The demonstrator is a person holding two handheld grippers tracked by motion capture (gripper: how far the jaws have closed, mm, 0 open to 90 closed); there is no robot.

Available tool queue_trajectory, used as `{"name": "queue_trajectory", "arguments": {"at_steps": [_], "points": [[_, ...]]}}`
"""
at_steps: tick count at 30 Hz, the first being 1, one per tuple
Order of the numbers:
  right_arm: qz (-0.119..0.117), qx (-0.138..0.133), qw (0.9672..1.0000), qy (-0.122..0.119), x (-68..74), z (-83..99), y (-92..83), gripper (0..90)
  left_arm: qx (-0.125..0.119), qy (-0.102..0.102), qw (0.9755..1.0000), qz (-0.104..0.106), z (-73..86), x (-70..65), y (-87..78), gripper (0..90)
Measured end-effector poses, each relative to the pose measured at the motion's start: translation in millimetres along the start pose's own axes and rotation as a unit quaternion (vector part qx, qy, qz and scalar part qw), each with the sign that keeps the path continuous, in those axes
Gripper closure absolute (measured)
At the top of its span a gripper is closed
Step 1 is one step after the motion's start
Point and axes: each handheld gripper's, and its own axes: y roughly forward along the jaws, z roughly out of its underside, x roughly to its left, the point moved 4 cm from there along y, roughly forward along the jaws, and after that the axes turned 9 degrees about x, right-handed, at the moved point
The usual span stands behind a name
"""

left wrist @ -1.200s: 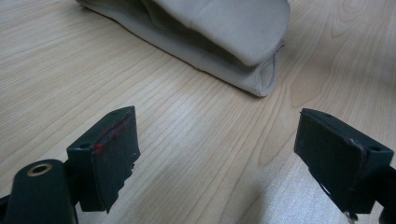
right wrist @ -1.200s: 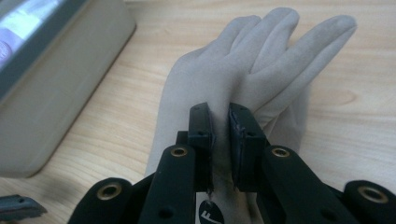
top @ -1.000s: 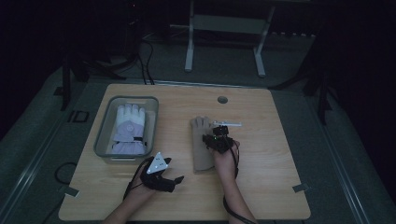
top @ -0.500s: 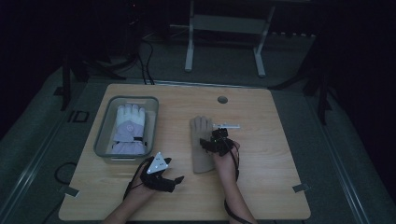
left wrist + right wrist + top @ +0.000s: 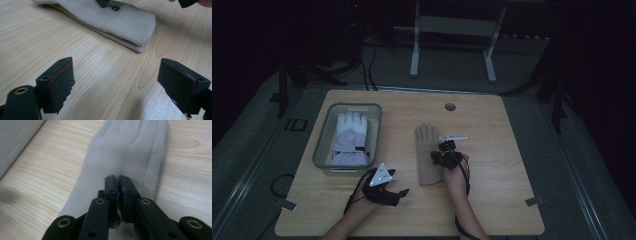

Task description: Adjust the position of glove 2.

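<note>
A beige glove (image 5: 426, 156) lies flat mid-table, fingers pointing away from me. My right gripper (image 5: 441, 151) sits over its right side. In the right gripper view the glove (image 5: 130, 150) spreads under the gripper (image 5: 118, 178), whose jaws have just been closing and now stand shut. The pads meet, with no fold of fabric visible between them. My left gripper (image 5: 399, 192) rests low near the table's front edge, to the left of the glove's cuff. Its jaws (image 5: 125, 75) stand wide apart with only bare wood between them, and the glove's cuff (image 5: 125, 22) lies just beyond.
A grey bin (image 5: 319, 145) at the table's left holds a white glove (image 5: 349, 137); its wall (image 5: 15, 140) shows in the right gripper view. A round hole (image 5: 450, 106) is at the table's back. Dark floor with cables and a metal stand surrounds the table.
The right gripper has shifted slightly over the glove. The left hand has kept still.
</note>
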Motion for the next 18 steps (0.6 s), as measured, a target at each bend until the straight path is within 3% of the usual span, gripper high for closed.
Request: {"name": "queue_trajectory", "arguments": {"at_steps": [11,18], "points": [[0.009,-0.017,0.9994,0.029,-24.4,14.5,-9.6,85.6,-0.001,-0.002,1.0,0.0,-0.4,0.1,0.4,14.2],[0.008,-0.007,0.9993,0.037,-30.9,21.0,-16.1,86.0,-0.001,-0.002,1.0,0.0,-0.8,-0.3,0.8,14.1]]}}
